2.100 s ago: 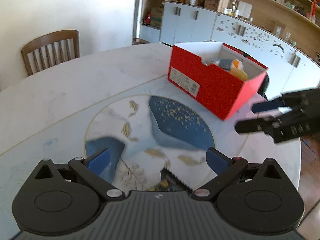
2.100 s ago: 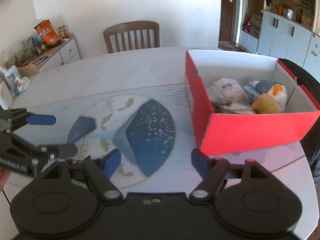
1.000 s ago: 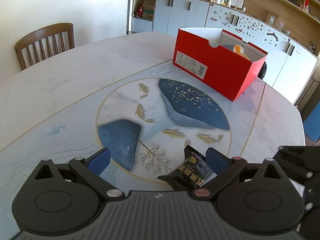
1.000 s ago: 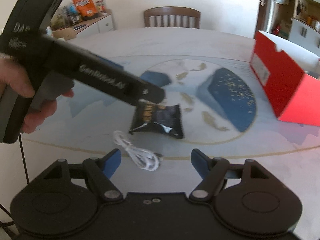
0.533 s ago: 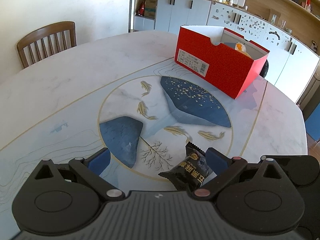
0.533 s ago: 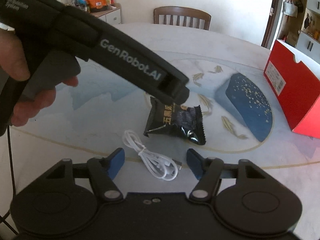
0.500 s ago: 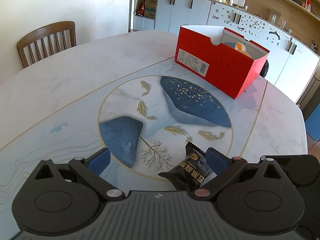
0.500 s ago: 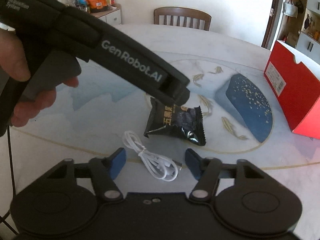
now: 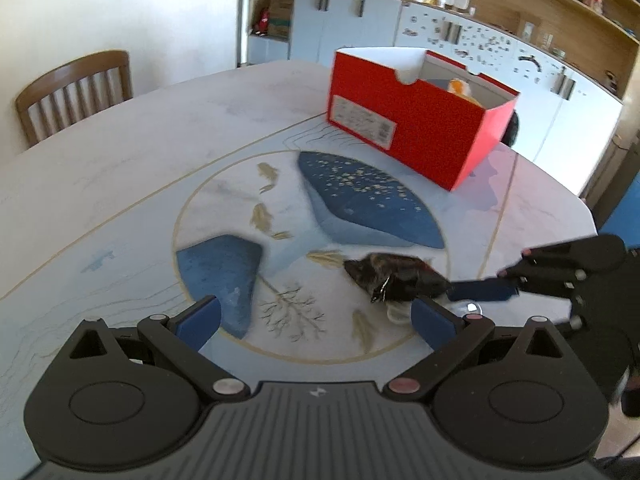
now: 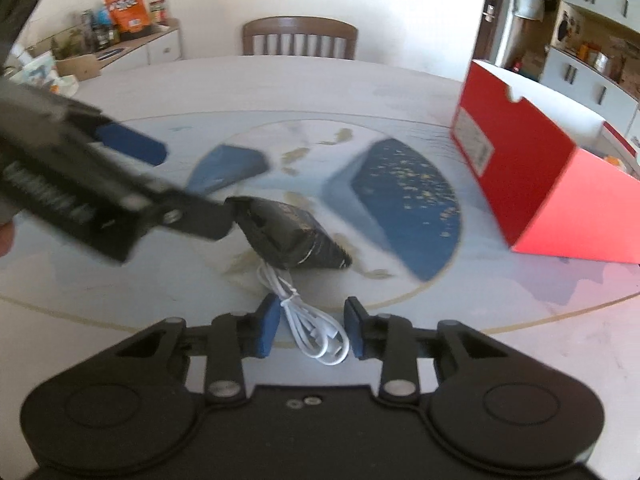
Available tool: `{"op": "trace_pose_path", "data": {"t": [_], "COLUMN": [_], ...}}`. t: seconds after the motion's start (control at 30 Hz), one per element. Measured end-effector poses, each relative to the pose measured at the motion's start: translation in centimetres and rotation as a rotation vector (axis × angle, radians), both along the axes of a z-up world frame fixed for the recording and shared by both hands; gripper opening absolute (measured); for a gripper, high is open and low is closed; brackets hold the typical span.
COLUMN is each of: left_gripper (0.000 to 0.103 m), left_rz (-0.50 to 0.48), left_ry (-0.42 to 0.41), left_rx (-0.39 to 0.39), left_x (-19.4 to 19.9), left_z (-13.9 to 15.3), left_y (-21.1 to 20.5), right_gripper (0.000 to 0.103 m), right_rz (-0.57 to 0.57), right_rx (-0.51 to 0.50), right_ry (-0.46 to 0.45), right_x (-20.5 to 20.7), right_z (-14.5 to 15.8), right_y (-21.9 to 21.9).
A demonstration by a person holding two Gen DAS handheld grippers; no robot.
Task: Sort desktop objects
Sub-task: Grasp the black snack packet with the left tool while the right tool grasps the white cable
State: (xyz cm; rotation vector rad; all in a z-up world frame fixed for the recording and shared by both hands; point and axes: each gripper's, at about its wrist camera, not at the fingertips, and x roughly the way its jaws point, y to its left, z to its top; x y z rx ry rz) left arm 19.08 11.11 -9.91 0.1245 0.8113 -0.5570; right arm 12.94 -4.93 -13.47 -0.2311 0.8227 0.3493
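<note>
Worktop point(image 9: 120, 168): pale marble-look round top with a gold ring and blue shapes with gold fish printed at its middle; it carries everything below.
Chair point(image 10: 300, 36): brown wooden back with slats, at the far edge of the worktop.
Red box point(image 9: 416, 128): open-topped, white inside, a white label on one end, standing on the far side of the worktop, well apart from both grippers; something orange and white shows over its rim.
Left gripper point(image 9: 316, 320): low over the near part of the printed ring, its blue-padded fingers point(image 9: 198, 320) spread wide with only worktop between them – nothing held. From the right wrist view it enters blurred from the left point(image 10: 188, 188), its lower finger tip touching or just beside the snack packet; which, I cannot tell.
Right gripper point(image 10: 308, 330): fingers have just been closing and now stand narrow on either side of the cable – the left pad right against it, the other with a small gap, so no firm grip shows yet.
Snack packet point(image 10: 292, 236): black and glossy, blurred, tilted on the worktop just beyond the cable, near the ring's middle.
Cable point(image 10: 316, 332): white, bundled in loops, lying on the worktop between the right gripper's fingers, its far end reaching under the packet's edge.
</note>
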Motion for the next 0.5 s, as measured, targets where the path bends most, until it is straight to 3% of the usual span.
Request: {"op": "trace_pose_path", "data": {"t": [0.23,0.37,0.5], "left_gripper": [0.102,0.102,0.102], "left_rz": [-0.037,-0.008,0.006], "left_ry": [0.003,0.097,0.169], "left_rx": [-0.044,-0.076,-0.06], "left_x": [0.6,2.3,3.7], "left_z": [0.6,0.5,0.1], "left_y": [-2.2,-4.0,-6.3], "right_gripper": [0.033,0.033,0.033], "right_rz": [0.001,-0.001,-0.002], "right_rx": [0.005,0.012,0.017], "right_ry": [0.01,0.015,0.016], "right_x": [0.4,0.5,0.4], "right_z": [0.0,0.0,0.0], "right_y": [-0.6,-0.6,-0.7]}}
